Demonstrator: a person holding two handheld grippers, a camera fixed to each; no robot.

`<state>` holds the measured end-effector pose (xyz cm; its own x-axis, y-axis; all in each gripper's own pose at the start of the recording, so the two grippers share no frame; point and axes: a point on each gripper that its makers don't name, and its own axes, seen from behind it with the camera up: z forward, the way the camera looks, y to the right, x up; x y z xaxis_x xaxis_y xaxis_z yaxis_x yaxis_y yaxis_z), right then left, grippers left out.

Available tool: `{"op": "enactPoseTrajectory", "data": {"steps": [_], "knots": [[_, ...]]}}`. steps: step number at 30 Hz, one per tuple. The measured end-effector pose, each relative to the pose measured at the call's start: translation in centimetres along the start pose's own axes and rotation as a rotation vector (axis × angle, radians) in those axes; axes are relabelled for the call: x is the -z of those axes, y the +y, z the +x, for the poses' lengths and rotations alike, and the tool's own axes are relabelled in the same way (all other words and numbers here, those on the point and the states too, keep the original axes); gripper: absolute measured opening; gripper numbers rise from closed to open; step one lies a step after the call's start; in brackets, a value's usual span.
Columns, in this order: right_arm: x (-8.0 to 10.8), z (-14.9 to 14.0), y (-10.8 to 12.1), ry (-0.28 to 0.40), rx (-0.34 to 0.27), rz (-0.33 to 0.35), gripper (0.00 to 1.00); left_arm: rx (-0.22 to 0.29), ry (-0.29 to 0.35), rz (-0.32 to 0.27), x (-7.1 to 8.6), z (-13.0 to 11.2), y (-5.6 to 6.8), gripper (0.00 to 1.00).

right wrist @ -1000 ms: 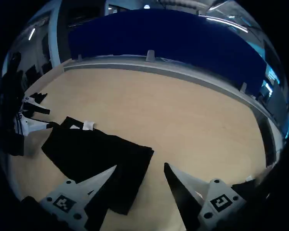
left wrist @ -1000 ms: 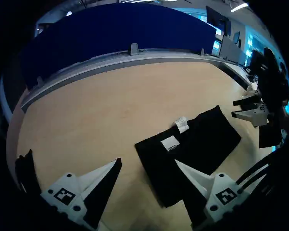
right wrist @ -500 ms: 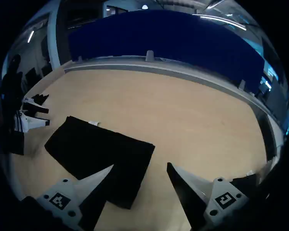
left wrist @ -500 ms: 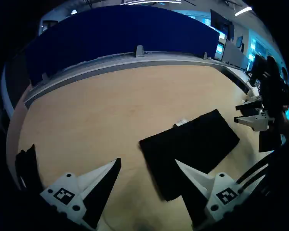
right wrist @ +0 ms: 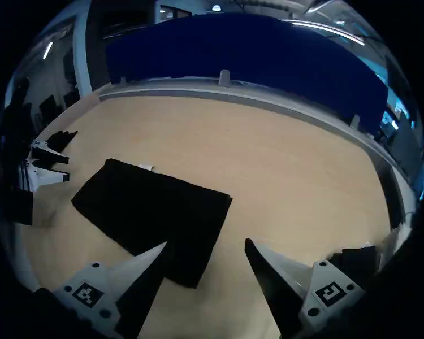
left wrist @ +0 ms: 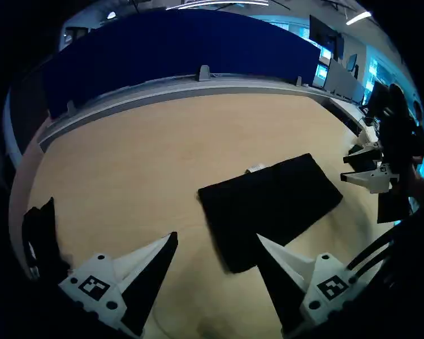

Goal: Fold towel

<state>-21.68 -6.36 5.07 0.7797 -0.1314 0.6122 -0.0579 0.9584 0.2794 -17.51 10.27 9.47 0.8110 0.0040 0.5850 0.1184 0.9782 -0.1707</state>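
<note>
The left gripper (left wrist: 216,235) hangs over the pale wooden worktop (left wrist: 155,152) with its two fingers spread wide and nothing between them. In the left gripper view the tip of its right-side finger overlaps the near edge of the towel (left wrist: 271,206), but it appears to be above the cloth rather than pressing on it.

The black towel lies flat on the worktop as a neat rectangle, roughly between the two grippers and well short of the blue partition (left wrist: 172,51) at the far edge. A small white tag (left wrist: 255,168) peeks out at its far side.

To the right, the right gripper (right wrist: 206,242) is also wide open and empty. In its own view one fingertip overlaps the towel's near corner without any visible pinch.

Judging by how the cloth lies, a fold has been laid down and both grippers are free, so the task is either at the pause before a further fold or close to done. If another fold is wanted, each gripper would need to come down on a corner of one short edge, close on the doubled layers together, then lift and carry that edge across to the opposite one, keeping the layers aligned so they do not slip.
</note>
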Motion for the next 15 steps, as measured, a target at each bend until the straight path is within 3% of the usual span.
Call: {"op": "enactPoseTrajectory", "data": {"steps": [15], "knots": [[2.5, -3.2, -1.1, -0.041, 0.041, 0.025, 0.96, 0.067, -0.020, 0.018, 3.3, -3.7, 0.7, 0.93]]}}
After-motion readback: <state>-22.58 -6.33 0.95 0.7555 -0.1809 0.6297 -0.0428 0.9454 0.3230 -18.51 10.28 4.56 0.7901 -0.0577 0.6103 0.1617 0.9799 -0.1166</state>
